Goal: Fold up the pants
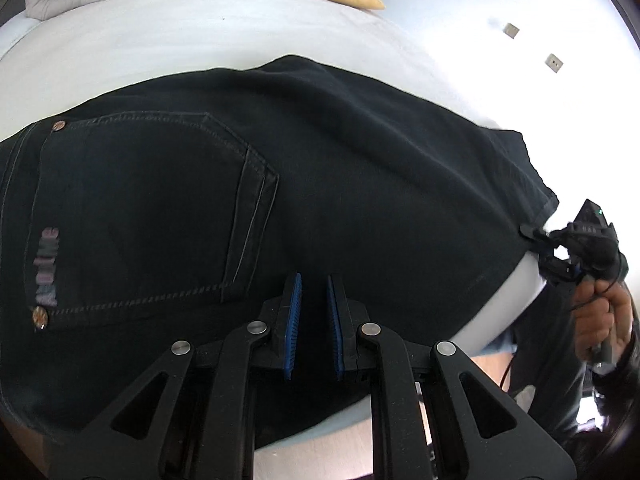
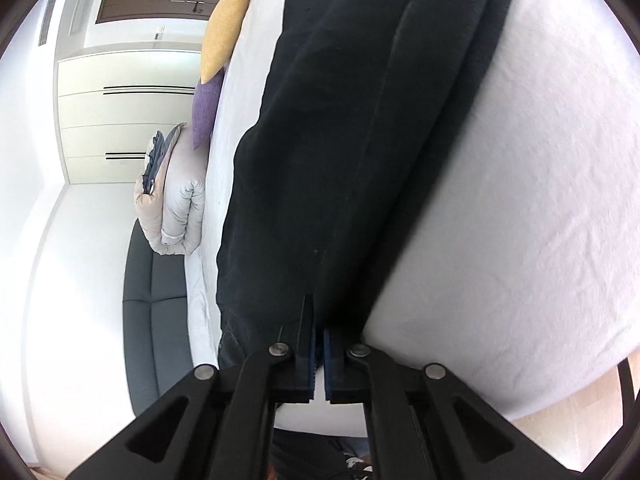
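Black pants [image 1: 320, 184] lie flat across the bed [image 1: 160, 44], back pocket [image 1: 152, 208] up. My left gripper [image 1: 314, 320] hovers just right of that pocket, pads apart, holding nothing. My right gripper [image 2: 318, 354] is pinched on the hem, far from the pocket. Judgement: left should nip the waist edge, then lift both ends level and carry the hem toward the pocket without dragging

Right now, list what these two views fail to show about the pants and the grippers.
- Pants waistband: cut off by the left wrist view's left edge.
- Pocket logo: too blurred to read.
- Left gripper: its open fingers hide the cloth edge beneath.
- Right gripper: nearly closed at the hem; the grip point is dark and cannot be confirmed. It appears small in the left view.
- Bed: far end out of frame.
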